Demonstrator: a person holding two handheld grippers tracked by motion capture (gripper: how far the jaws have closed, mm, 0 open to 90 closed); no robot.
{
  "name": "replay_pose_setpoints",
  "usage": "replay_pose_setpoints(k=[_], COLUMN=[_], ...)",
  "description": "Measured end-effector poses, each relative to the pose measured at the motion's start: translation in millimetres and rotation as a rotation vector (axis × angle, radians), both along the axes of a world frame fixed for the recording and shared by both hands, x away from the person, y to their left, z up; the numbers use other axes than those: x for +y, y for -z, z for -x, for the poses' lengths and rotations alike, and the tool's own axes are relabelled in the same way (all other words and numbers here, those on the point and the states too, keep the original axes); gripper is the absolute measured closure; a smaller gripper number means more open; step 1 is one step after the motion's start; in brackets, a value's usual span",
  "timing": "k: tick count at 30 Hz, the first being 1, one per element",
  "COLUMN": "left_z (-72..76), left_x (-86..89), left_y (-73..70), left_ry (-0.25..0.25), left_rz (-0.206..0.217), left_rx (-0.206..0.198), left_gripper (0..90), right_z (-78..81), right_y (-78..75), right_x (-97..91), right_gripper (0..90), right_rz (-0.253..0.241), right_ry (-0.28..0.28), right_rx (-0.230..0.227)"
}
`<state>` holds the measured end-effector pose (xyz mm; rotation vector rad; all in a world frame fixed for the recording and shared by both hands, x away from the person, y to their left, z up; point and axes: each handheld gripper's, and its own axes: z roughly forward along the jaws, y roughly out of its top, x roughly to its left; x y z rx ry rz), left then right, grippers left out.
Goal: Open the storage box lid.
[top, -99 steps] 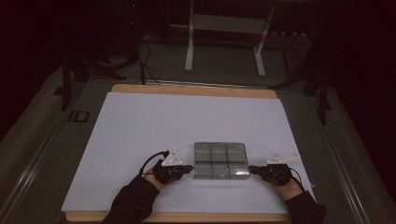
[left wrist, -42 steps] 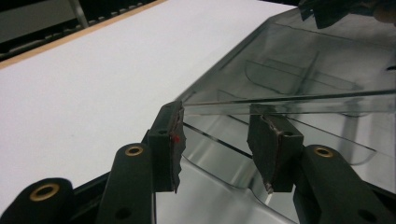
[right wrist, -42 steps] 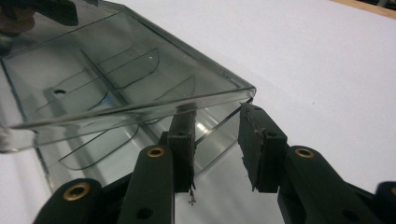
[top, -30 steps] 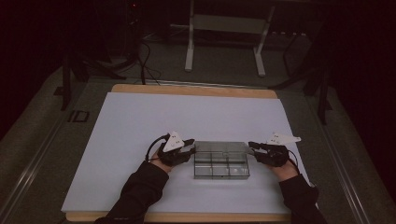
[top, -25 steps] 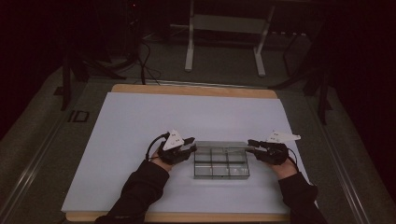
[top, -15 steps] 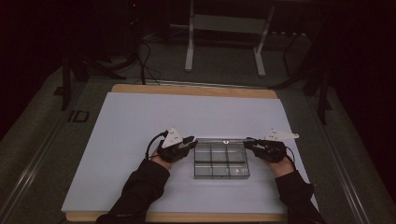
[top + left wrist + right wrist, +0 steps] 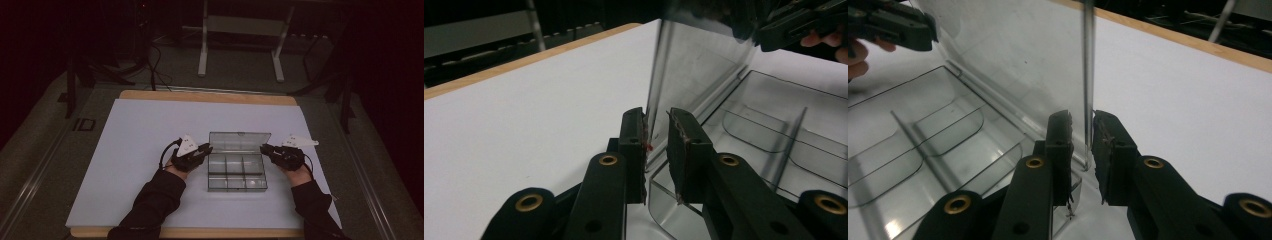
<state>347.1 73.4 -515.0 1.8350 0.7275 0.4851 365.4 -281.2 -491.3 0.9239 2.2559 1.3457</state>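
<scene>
Fingers of both my grippers have just been closing on the lid (image 7: pixel 239 141), now raised since a second ago, near the table's front edge. Left gripper (image 7: pixel 655 145) touches it one-sided; right gripper (image 7: pixel 1082 145) straddles its edge.

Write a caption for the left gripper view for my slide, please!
Left gripper closing its jaws around the upright lid edge of a clear, empty box on a white table.

Compartment box (image 7: pixel 237 172) mid-table (image 7: pixel 140 125), lid (image 7: pixel 239 142) upright behind, left tongs (image 7: pixel 207 148) and right tongs (image 7: pixel 263 148) flanking.
</scene>
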Motion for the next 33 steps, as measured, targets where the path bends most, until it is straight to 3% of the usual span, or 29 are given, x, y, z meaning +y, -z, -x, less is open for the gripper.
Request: replay_pose_setpoints(k=[13, 23, 33], left_z=[-3.9, -9.0, -13.8], left_x=[-7.4, -11.8, -14.4], left_y=[2.2, 2.6, 4.8], left_ry=[-0.081, -0.107, -0.118], left_rz=[-0.002, -0.009, 0.011], left_rx=[-0.004, 0.010, 0.038], left_gripper=[80.2, 77.9, 72.6], right_z=[-4.9, -8.8, -12.4], right_y=[2.7, 7.1, 10.5], right_x=[8.3, 14.2, 17.1], right_gripper=[77.0, 72.6, 68.9], right_rz=[0.004, 0.013, 0.004], right_ry=[0.060, 0.091, 0.111], right_rx=[-0.009, -0.002, 0.020])
